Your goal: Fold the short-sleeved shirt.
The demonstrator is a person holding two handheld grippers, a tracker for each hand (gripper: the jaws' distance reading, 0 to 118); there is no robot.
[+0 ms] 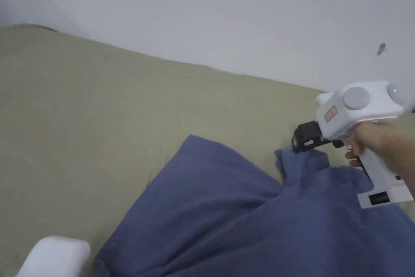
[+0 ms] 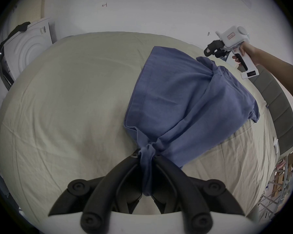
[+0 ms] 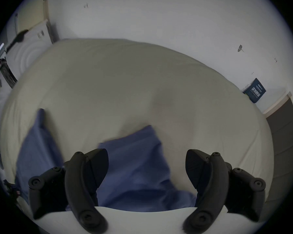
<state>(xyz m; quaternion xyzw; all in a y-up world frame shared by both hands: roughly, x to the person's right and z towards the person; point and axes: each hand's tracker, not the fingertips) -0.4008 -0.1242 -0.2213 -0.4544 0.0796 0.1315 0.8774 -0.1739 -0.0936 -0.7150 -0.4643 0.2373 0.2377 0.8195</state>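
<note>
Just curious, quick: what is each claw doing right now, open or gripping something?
Left claw: closed on a bunched part of the blue shirt.
Right claw: open, jaws wide apart above the shirt, holding nothing.

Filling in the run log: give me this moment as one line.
left gripper: shut on blue shirt | right gripper: open, above shirt | shirt: bunched, unfolded, on bed

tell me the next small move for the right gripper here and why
Probably lower the right gripper onto the loose blue sleeve below it and close. Its jaws stand wide apart with nothing between them, hovering above the shirt, while the left gripper already pinches a bunched corner. A second hold would let the shirt be pulled flat on the bed before folding.
</note>
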